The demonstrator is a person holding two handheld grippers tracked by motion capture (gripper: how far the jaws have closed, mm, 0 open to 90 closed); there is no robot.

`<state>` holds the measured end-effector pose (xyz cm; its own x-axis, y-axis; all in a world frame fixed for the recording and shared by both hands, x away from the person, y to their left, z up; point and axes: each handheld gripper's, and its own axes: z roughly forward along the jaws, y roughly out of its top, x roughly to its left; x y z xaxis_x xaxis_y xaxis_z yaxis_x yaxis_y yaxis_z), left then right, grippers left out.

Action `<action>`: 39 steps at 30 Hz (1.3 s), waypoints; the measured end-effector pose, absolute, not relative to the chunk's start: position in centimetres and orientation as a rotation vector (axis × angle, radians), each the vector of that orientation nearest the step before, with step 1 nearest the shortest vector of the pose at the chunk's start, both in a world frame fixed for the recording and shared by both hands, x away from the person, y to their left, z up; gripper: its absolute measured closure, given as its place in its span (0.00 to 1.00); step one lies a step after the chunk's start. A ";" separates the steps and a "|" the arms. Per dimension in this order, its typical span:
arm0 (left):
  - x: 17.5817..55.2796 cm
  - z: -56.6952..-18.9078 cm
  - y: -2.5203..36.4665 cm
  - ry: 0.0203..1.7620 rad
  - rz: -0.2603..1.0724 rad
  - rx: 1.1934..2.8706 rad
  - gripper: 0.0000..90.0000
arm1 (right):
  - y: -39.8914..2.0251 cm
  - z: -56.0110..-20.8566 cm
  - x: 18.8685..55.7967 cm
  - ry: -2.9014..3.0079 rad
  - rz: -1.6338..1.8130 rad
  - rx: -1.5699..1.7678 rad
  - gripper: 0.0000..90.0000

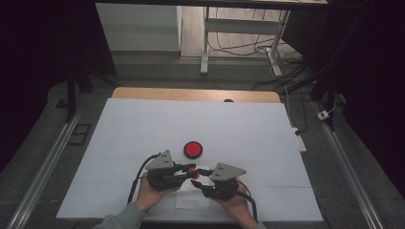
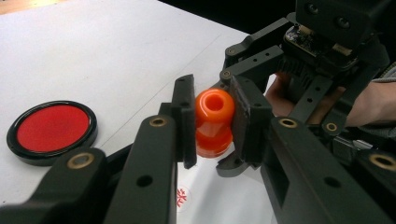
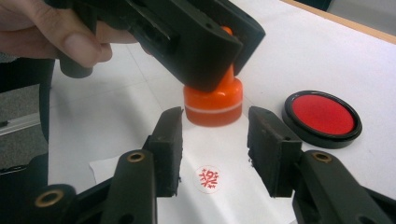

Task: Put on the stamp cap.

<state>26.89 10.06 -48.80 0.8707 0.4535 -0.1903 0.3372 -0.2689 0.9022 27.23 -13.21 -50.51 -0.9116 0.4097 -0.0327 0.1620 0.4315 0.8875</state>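
An orange stamp [image 2: 214,122] hangs just above the table, my left gripper [image 2: 213,100] shut on its round knob. In the high view the stamp [image 1: 191,169] sits between the two grippers near the front edge. My right gripper [image 3: 215,126] is open. Its pads stand apart on either side of the stamp's wide base [image 3: 214,105] and a little below it, touching nothing. Under the stamp lies a white paper slip [image 3: 224,200] bearing a round red stamped mark [image 3: 208,179]. My left gripper [image 1: 190,172] and right gripper [image 1: 198,178] point at each other.
A round red ink pad [image 1: 193,149] in a black rim lies open on the white table cover [image 1: 143,124], just beyond the grippers. A hand grips each gripper from the near edge. Desk legs and cables stand beyond the far edge.
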 end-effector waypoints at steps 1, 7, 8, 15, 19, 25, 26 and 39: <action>26.9 -48.8 10.1 0.590 0.126 1.880 0.81 | -13.3 -50.5 27.3 2.441 1.475 0.500 0.59; 27.0 -48.7 10.5 0.598 0.131 1.874 0.81 | -14.0 -50.5 27.4 2.428 1.465 0.521 0.50; 27.0 -48.6 10.6 0.601 0.133 1.874 0.81 | -14.2 -50.4 27.4 2.421 1.463 0.530 0.48; 27.1 -48.6 11.0 0.614 0.142 1.874 0.81 | -16.6 -50.2 27.7 2.382 1.422 0.596 0.42; 27.2 -48.5 11.1 0.618 0.144 1.877 0.81 | -18.6 -49.7 27.8 2.341 1.417 0.640 0.42; 27.1 -48.4 11.2 0.620 0.152 1.886 0.81 | -21.5 -49.4 27.6 2.301 1.364 0.677 0.42; 27.2 -48.5 11.2 0.622 0.152 1.887 0.81 | -22.0 -49.4 27.6 2.292 1.361 0.687 0.42; 27.3 -48.2 11.9 0.640 0.151 1.886 0.81 | -28.0 -49.0 27.2 2.192 1.347 0.799 0.42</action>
<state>27.32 11.86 -48.23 0.8466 0.4968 -0.1908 0.3590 -0.2684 0.8939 27.22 -27.99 -48.98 -0.7344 0.6751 -0.0694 0.2430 0.3571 0.9019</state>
